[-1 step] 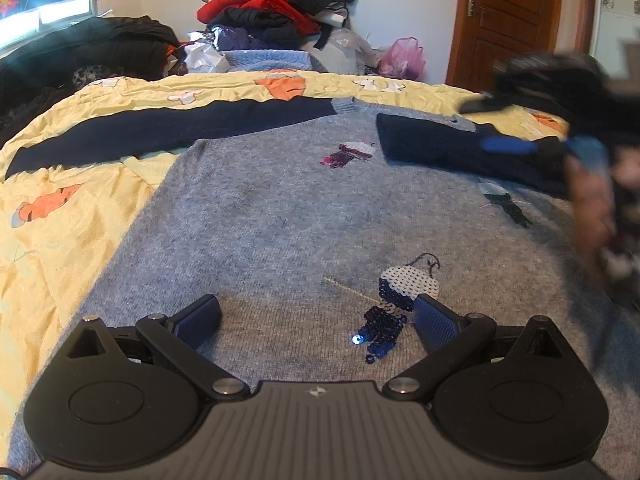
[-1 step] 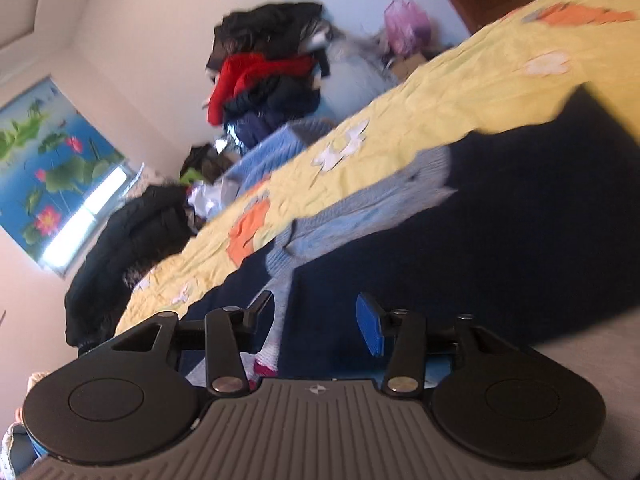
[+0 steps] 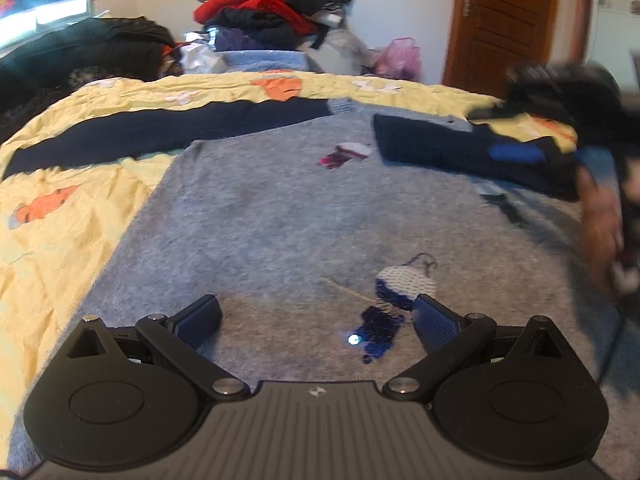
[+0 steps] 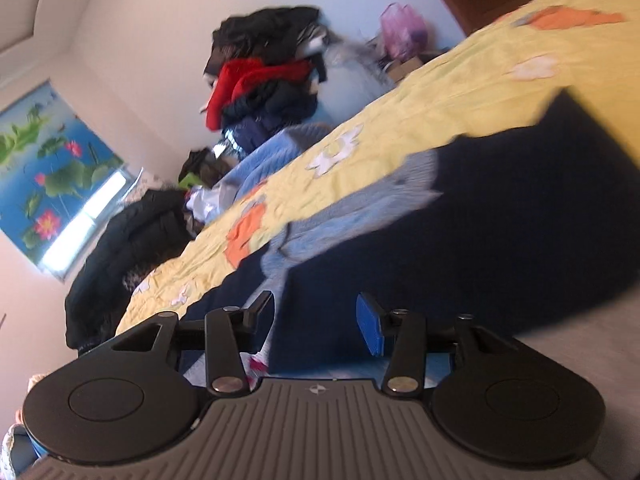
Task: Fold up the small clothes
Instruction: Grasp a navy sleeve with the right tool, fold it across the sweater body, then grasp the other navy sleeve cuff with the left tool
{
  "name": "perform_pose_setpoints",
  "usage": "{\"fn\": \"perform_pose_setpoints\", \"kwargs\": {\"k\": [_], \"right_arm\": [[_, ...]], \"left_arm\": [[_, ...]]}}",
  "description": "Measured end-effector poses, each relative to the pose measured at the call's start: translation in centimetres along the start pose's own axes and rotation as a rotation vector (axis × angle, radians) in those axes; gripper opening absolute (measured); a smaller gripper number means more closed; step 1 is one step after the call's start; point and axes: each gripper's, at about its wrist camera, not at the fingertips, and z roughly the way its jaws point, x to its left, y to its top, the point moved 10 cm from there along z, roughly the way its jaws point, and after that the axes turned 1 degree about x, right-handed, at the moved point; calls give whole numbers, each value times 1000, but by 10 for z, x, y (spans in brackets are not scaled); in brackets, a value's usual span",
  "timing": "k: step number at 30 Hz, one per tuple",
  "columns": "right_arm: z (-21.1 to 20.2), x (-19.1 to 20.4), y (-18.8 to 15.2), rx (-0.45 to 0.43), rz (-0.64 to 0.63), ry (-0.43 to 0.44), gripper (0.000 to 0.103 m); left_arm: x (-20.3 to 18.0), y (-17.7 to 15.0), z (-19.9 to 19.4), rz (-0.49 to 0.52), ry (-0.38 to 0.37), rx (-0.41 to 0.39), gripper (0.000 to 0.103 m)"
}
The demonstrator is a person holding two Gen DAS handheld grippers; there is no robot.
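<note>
sweater (image 3: 280, 216): fuzzy grey knit, shiny sequins | bedsheet (image 3: 60, 240): crinkled yellow cloth | door (image 3: 508, 20): glossy wood

White walls (image 3: 400, 12), wooden door (image 3: 516, 20), bright window (image 4: 84, 228) — yellow bedspread (image 3: 60, 240).

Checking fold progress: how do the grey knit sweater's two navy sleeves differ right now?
The far navy sleeve lies stretched straight out over the yellow patterned bedspread; the near navy sleeve is folded in across the grey knit sweater. The far one looks long and thin, the near one shorter and bunched. Both are the same dark knit, lying flat.
</note>
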Motion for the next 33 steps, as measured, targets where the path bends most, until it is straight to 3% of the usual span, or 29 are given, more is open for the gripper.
{"fn": "perform_pose_setpoints", "kwargs": {"k": [2,5,7,9,12,18,19,21,24,25,26,27,33], "right_arm": [[-16,-17,-7,-6,-3,-29,52],[-26,-48,-14,-14,-3,-72,52],[-30,-58,-17,-23,25,-51,50],[-30,-60,-19,-37,27,-33,50],[-30,-60,-20,-58,25,-15,51],[-34,-63,-18,-68,49,31,52],[-35,-64,-18,-70,51,37,53],[-34,-63,-17,-74,55,46,54],[-35,-64,-17,-79,63,59,54],[-35,-64,-17,-80,64,62,55],[-35,-63,-17,-82,65,64,55],[-35,-63,-17,-83,65,65,55],[-35,-63,-17,-83,63,65,56]], "left_arm": [[-3,9,-5,-15,-65,-4,103],[-9,49,-10,-68,-169,-37,103],[-15,80,-2,-110,-249,-31,103],[-19,107,18,-198,-352,-10,103],[-29,125,62,-316,-478,94,103],[-49,130,119,-399,-476,200,100],[-52,128,126,-407,-469,217,95],[-52,123,134,-402,-440,233,67],[-53,125,138,-384,-411,235,49],[-52,126,141,-375,-396,239,39],[-51,126,144,-359,-366,252,16],[-48,124,147,-346,-337,271,9],[-54,135,137,-243,-290,214,6]]}}
